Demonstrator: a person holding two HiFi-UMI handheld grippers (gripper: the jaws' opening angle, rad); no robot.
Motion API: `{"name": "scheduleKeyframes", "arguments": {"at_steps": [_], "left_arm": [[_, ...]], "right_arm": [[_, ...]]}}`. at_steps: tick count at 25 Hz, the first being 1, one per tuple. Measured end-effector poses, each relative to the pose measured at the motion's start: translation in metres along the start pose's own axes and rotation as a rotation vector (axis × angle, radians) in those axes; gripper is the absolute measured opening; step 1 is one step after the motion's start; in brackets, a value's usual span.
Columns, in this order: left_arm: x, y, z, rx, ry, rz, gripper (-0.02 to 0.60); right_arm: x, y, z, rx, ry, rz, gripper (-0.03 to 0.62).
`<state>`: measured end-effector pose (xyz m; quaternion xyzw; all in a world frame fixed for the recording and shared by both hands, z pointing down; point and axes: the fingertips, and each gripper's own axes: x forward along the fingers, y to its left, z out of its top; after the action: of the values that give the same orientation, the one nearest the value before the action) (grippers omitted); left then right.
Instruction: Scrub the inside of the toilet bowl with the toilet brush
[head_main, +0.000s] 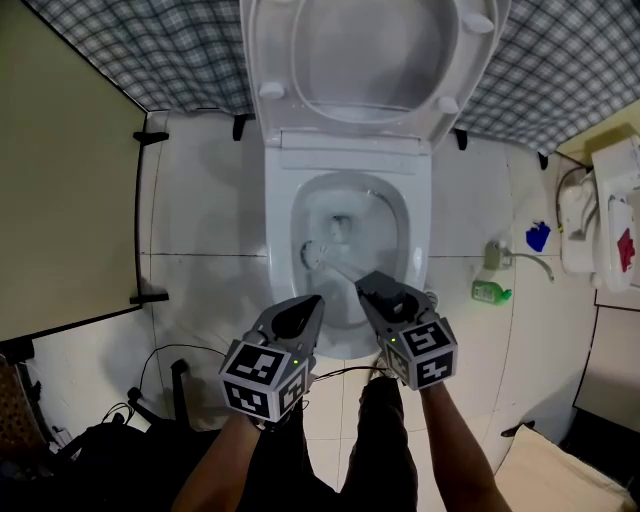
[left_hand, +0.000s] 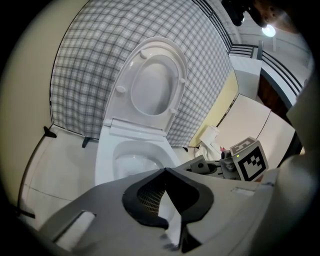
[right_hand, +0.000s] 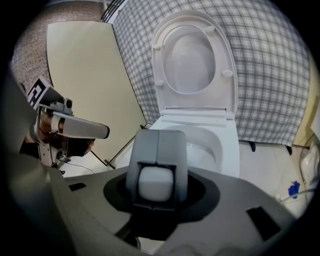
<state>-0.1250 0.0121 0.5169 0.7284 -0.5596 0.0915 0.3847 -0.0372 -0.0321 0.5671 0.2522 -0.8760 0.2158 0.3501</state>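
The white toilet (head_main: 280, 230) stands with lid and seat (head_main: 370, 60) raised. In its bowl lies the toilet brush, bristle head (head_main: 313, 255) low at the left and pale handle (head_main: 345, 272) slanting up to my right gripper (head_main: 370, 287). That gripper is shut on the handle; in the right gripper view its grey fingers (right_hand: 135, 165) clamp the white handle end (right_hand: 156, 183) before the bowl (right_hand: 225, 145). My left gripper (head_main: 312, 302) hovers over the bowl's near rim, left of the right one, shut and holding nothing. In the left gripper view its jaws (left_hand: 166, 172) meet before the bowl (left_hand: 107, 165).
A green bottle (head_main: 490, 291), a hose (head_main: 530, 262) and a blue object (head_main: 538, 237) lie on the tiled floor right of the toilet, with white fixtures (head_main: 610, 210) beyond. A beige panel (head_main: 60, 170) stands at the left, cables (head_main: 150, 370) below it. Plaid cloth (head_main: 150, 50) covers the back wall.
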Motion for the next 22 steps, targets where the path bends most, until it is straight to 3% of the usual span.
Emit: {"name": "scheduleKeyframes", "arguments": {"at_steps": [13, 22], "left_arm": [[0.005, 0.004, -0.002, -0.009, 0.007, -0.004, 0.009], [0.007, 0.004, -0.005, -0.012, 0.013, -0.004, 0.009]], "right_arm": [[0.038, -0.023, 0.053, 0.025, -0.145, -0.031, 0.181], [0.022, 0.001, 0.028, -0.075, -0.083, 0.036, 0.178]]}}
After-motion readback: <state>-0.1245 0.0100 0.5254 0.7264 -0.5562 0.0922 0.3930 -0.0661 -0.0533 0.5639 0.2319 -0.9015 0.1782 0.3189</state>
